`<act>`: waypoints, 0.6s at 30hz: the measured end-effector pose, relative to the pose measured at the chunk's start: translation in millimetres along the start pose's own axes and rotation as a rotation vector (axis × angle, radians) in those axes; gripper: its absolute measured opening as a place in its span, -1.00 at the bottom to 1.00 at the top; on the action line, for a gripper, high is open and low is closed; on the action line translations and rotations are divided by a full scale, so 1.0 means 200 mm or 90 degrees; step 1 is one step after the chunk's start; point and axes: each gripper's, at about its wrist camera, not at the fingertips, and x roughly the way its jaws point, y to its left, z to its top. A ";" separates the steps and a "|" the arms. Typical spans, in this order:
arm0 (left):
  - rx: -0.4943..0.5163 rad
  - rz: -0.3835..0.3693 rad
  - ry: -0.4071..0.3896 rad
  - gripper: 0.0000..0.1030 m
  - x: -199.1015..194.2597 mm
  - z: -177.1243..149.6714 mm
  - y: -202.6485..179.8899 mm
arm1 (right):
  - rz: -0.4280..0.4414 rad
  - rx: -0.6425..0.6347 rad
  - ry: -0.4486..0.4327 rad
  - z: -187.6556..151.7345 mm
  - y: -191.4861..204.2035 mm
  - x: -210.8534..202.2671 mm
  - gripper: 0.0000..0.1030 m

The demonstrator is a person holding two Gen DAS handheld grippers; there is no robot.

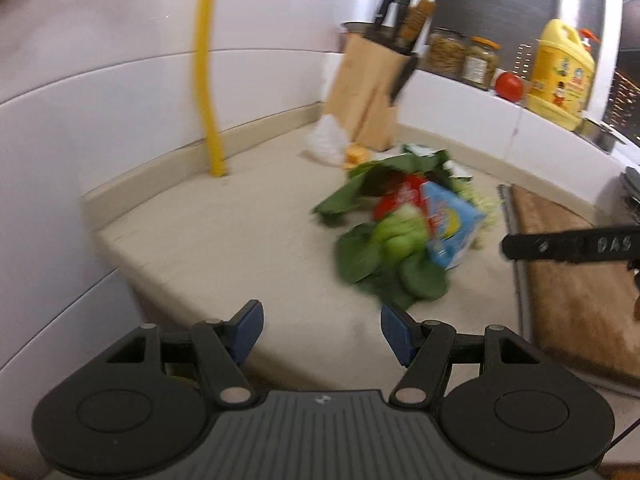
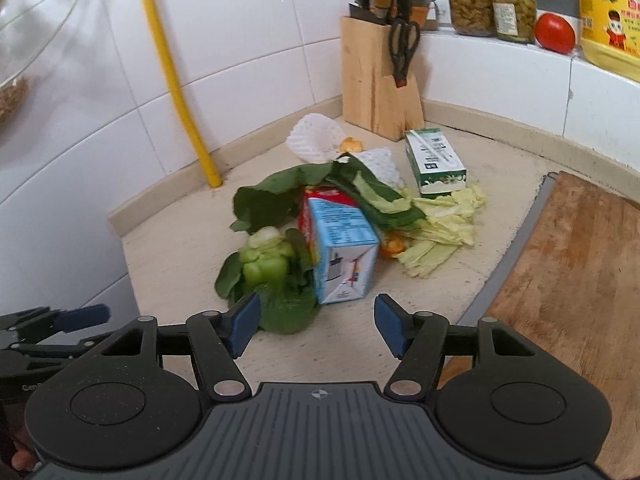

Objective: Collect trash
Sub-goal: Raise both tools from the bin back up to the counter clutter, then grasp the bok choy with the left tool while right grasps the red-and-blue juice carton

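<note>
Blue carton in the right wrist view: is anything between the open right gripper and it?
Nothing visible blocks it. The right gripper is open, with bare counter up to the blue carton. A bok choy stub lies against the carton's left side, close to the left finger.

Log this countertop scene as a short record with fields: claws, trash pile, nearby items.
left claw: open, empty, short of the pile
right claw: open, empty, facing the blue carton
trash pile: blue carton, green carton, leafy greens, cabbage scraps, white foam nets
nearby: knife block, cutting board, yellow pipe
ledge: two jars, tomato, yellow jug
</note>
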 end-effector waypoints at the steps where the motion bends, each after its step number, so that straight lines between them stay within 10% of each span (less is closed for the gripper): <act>1: 0.008 -0.005 0.001 0.16 0.03 0.02 -0.03 | 0.001 0.003 0.000 0.00 -0.02 0.00 0.41; 18: 0.128 -0.049 0.053 0.16 0.56 0.26 -0.29 | 0.021 0.085 -0.001 0.08 -0.35 0.04 0.44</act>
